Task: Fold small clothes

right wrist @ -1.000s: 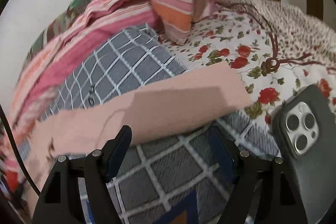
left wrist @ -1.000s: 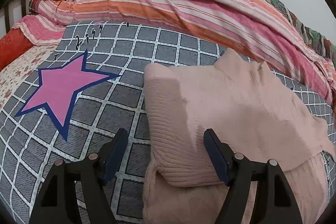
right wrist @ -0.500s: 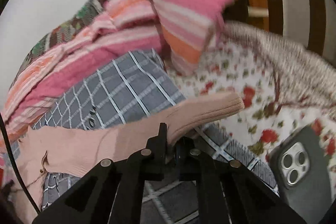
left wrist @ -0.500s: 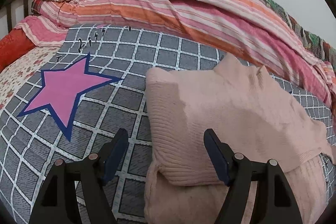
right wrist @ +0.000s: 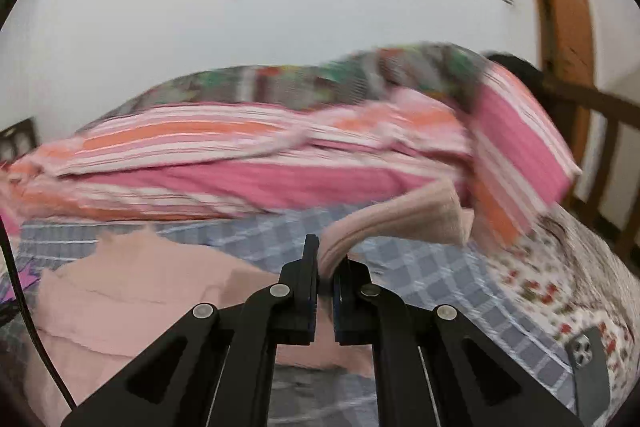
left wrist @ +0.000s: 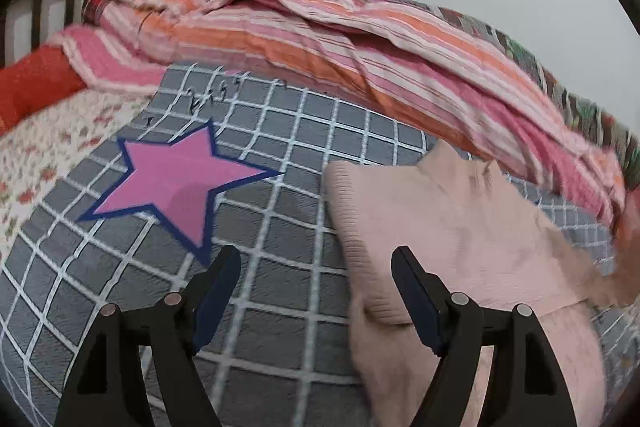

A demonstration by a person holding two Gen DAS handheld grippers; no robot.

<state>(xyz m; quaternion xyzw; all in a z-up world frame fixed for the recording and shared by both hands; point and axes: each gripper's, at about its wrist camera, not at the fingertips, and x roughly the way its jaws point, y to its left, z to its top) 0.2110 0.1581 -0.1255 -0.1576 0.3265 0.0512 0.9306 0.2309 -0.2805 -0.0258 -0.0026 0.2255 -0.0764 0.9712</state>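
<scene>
R gripper [right wrist: 326, 267]: clamped on pink sweater [right wrist: 132, 291] sleeve [right wrist: 404, 223], lifted
L gripper [left wrist: 316, 291]: wide open, holds 0, beside sweater edge
Tip: carry sleeve across body, lay flat, no twist

Pink sweater [left wrist: 460, 227] smeared by motion blur at its right end, lower part cut by the picture's edge, striped quilt [right wrist: 248, 167] and phone [right wrist: 588, 359] blurred in the right wrist view

- Left tool [left wrist: 316, 259]: matte black angular linkage arms, triangular cut-outs, round silver pivot screws; dark blue pads [left wrist: 416, 301] fitted on the inner finger faces.
- Right tool [right wrist: 326, 257]: same black build, silver screws; thin black cable [right wrist: 24, 311] seen at the left edge.
</scene>
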